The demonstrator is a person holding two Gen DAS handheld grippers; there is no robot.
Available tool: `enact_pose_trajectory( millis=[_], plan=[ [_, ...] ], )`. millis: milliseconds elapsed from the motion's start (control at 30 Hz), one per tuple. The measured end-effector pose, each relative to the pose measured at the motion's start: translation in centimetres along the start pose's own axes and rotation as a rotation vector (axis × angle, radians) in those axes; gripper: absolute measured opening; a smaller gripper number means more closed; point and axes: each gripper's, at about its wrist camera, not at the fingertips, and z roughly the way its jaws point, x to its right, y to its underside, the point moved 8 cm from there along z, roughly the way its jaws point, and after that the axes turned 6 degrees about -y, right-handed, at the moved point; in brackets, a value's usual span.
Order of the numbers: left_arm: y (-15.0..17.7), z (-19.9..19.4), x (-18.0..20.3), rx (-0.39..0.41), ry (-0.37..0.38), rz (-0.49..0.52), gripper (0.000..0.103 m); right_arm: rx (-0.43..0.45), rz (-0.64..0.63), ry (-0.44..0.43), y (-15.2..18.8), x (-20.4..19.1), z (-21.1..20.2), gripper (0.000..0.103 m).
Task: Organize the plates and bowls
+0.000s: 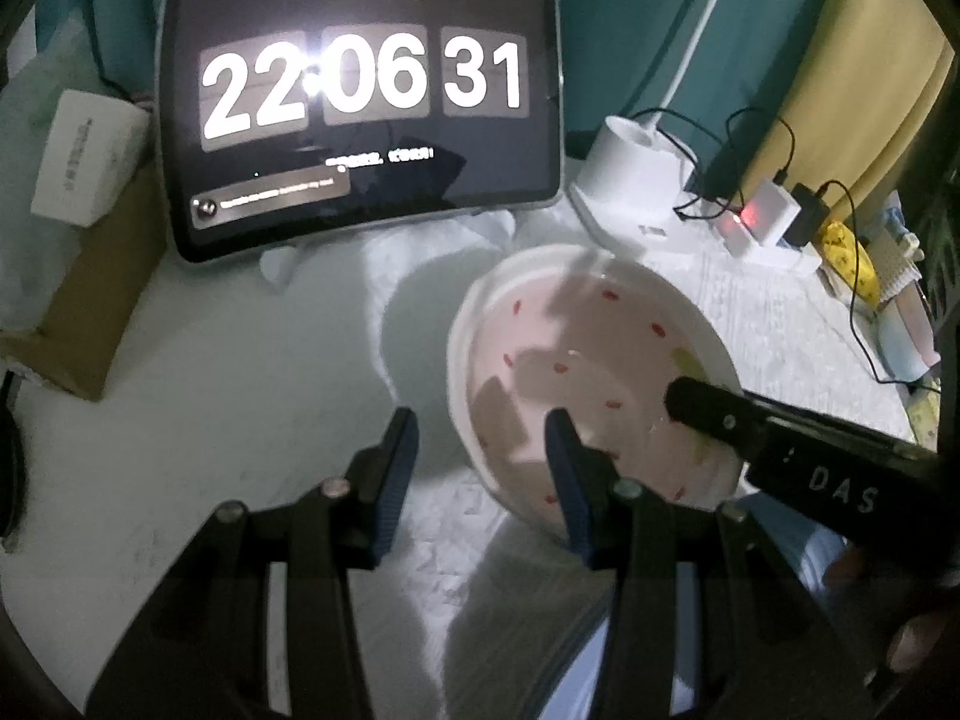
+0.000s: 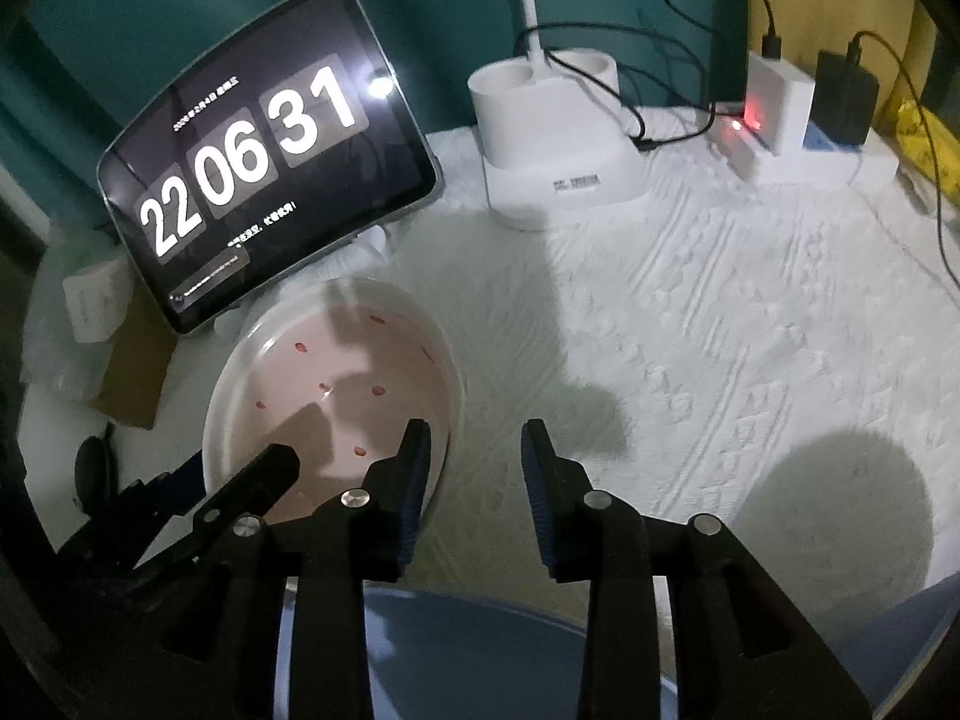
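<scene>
White quilted cloth [image 2: 720, 312] covers the bench and fills most of both views. I see the tablet [image 1: 360, 102] propped at the back, upper left of each frame, showing a flip clock. Right of it stands the white lamp base [image 2: 558, 138], with a charger block [image 2: 774, 114] glowing red in the upper right.

My target, the pink bowl with red specks [image 1: 588, 360], sits on the cloth in front of the tablet, right of centre in the left wrist view and lower left in the right wrist view. A blue plate [image 2: 468, 648] shows at the bottom edge of the right wrist view, beneath the gripper.

My left gripper [image 1: 480, 468] is spread, one finger over the bowl's interior and the other outside its rim; no pad presses on it. My right gripper [image 2: 477, 480] is also spread, its left finger at the bowl's near rim, its right over bare cloth, with nothing pinched.
</scene>
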Motion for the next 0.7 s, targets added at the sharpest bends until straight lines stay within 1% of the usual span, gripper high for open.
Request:
enact_pose_trajectory(
  millis=[167, 267, 300, 367, 400, 567, 700],
  plan=[
    [0.2, 0.7, 0.1, -0.019, 0.019, -0.003, 0.045, -0.021, 0.017, -0.018, 0.4, -0.2, 1.2, 0.033],
    [0.3, 1.0, 0.2, -0.02, 0.028, -0.007, 0.043, -0.023, 0.027, -0.031, 0.6, -0.3, 1.8, 0.032],
    [0.3, 1.0, 0.3, -0.021, 0.04, -0.005, 0.041, -0.021, 0.024, -0.038, 0.6, -0.5, 1.8, 0.03],
    [0.3, 0.9, 0.7, -0.017, 0.048, 0.006, 0.033, -0.013, -0.003, -0.047, 0.6, -1.2, 1.8, 0.022],
    [0.3, 0.9, 0.9, -0.016, 0.048, 0.01, 0.031, -0.011, -0.012, -0.036, 0.6, -1.4, 1.7, 0.018],
    [0.4, 0.6, 1.0, -0.009, 0.036, 0.01, 0.03, 0.005, -0.033, -0.018, 0.6, -1.7, 1.3, 0.017],
    [0.3, -0.3, 0.8, 0.015, 0.03, 0.011, 0.029, 0.02, -0.054, -0.019, 0.6, -2.2, 0.7, 0.017]
  ],
)
